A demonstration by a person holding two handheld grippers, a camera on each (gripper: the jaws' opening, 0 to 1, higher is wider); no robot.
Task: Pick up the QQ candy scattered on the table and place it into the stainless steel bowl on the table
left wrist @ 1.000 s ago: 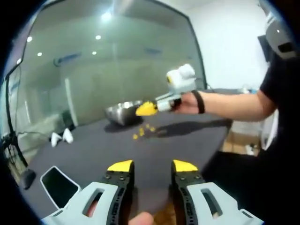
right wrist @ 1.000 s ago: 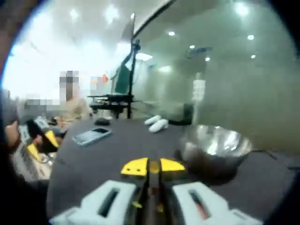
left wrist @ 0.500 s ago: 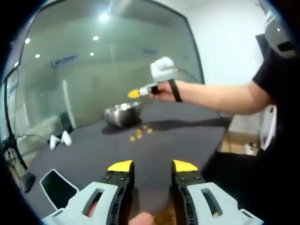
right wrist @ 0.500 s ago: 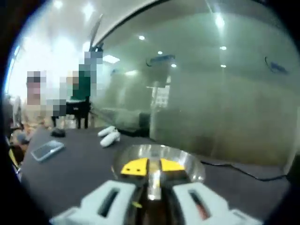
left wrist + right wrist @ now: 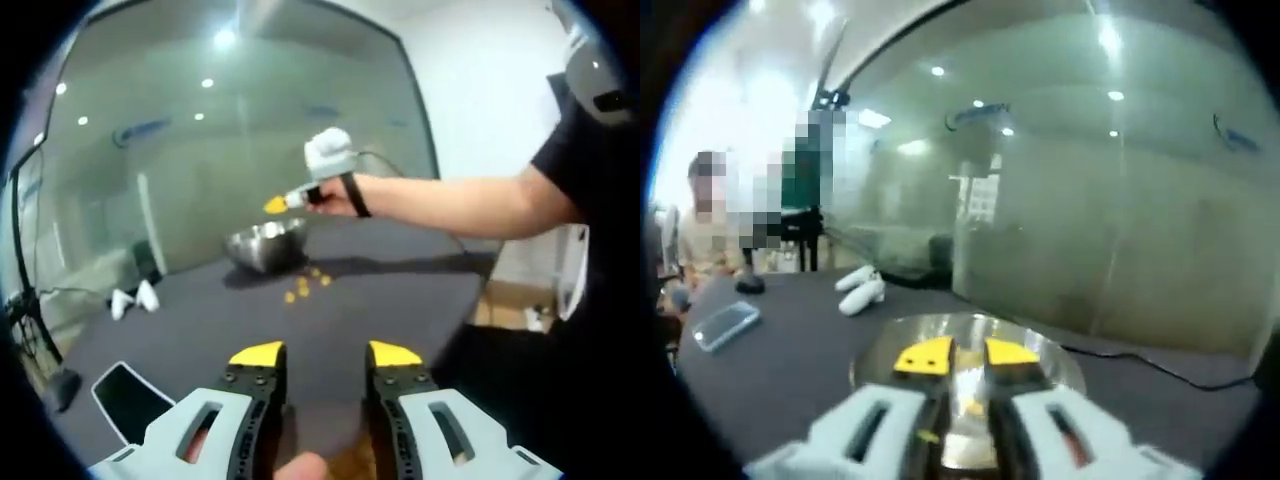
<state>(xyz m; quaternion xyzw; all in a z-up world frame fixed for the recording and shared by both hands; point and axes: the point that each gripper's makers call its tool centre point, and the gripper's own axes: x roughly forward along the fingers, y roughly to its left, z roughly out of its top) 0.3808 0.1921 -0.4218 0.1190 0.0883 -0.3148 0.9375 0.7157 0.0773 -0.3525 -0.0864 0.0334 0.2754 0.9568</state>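
Observation:
Several yellow QQ candies [image 5: 305, 287] lie scattered on the dark table [image 5: 400, 300], just in front of the stainless steel bowl [image 5: 265, 243]. A person's hand holds my right gripper [image 5: 274, 205] in the air above that bowl. In the right gripper view, my right gripper [image 5: 968, 355] hangs over the bowl [image 5: 875, 345]. Its yellow-tipped jaws stand a little apart, and the shiny inside of the bowl shows in the gap. My left gripper [image 5: 326, 355] waits open near the table's front edge, with nothing between its jaws.
A phone [image 5: 128, 393] lies on the table at the near left, also the phone [image 5: 726, 324]. Two white objects [image 5: 133, 298] rest near the far edge, by a glass wall. A cable [image 5: 1160, 370] runs behind the bowl. People sit at the left.
My right gripper has risen from above the candies and moved over the bowl. Its jaws, shut before, now stand slightly apart. My left gripper has stayed in place.

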